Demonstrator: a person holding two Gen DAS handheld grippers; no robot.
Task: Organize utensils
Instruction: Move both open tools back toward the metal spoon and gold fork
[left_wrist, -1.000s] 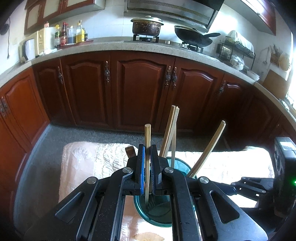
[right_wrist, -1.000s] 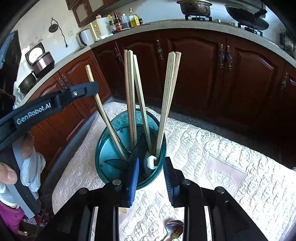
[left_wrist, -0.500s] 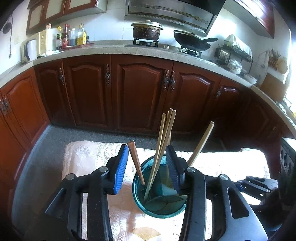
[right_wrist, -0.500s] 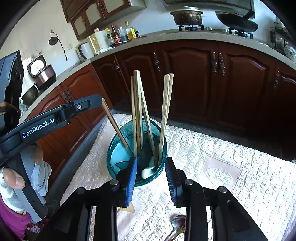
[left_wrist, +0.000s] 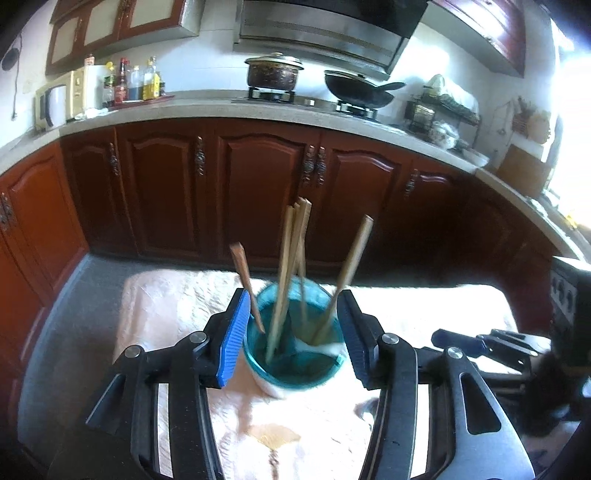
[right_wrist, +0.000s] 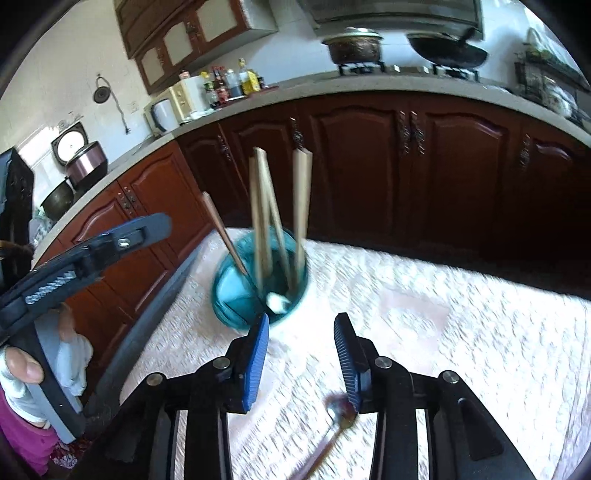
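Note:
A teal holder cup (left_wrist: 295, 369) stands on the quilted cloth with several wooden chopsticks (left_wrist: 286, 266) and a white spoon (left_wrist: 325, 347) in it. My left gripper (left_wrist: 293, 332) hovers just short of the cup, its jaws opening and pressing on nothing. In the right wrist view the cup (right_wrist: 229, 295) sits ahead and left of my right gripper (right_wrist: 301, 325). Its jaws are opening too, with only cloth between them. A metal spoon (right_wrist: 338, 413) lies on the cloth under its right finger.
The cloth-covered table (right_wrist: 461, 314) ends at a dark floor strip before the red-brown cabinets (left_wrist: 258, 192). A pot and a wok sit on the stove behind. A person's hand (right_wrist: 22, 369) holds the left gripper at the left edge.
The left gripper let go of the chopstick it pinched, which now stands in the cup, and opened wide. Both grippers drew back from the cup, and the right jaws widened.

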